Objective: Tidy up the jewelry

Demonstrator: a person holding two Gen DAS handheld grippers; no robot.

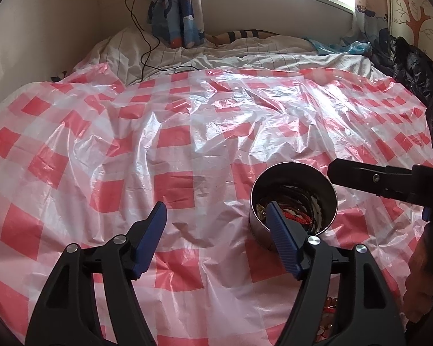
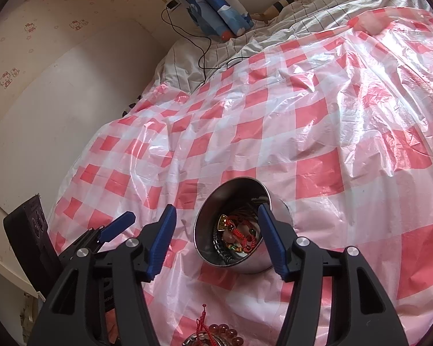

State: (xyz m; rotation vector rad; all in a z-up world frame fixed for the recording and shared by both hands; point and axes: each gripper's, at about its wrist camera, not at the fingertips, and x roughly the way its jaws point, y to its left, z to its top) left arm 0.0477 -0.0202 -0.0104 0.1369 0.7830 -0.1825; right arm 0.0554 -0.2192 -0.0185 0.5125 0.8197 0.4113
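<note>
Steel bowl (image 2: 216, 248) holds jewelry (image 2: 239, 236) (tangled)

Shiny metal bowl (image 2: 245, 265); glossy crinkled plastic sheet (image 1: 187, 121); striped cloth bedding (image 1: 170, 54).

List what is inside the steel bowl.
Inside the steel bowl: a red cord bracelet, a dark beaded bracelet and a yellow triangular charm. Whatever lies beneath that tangle is hidden.
</note>
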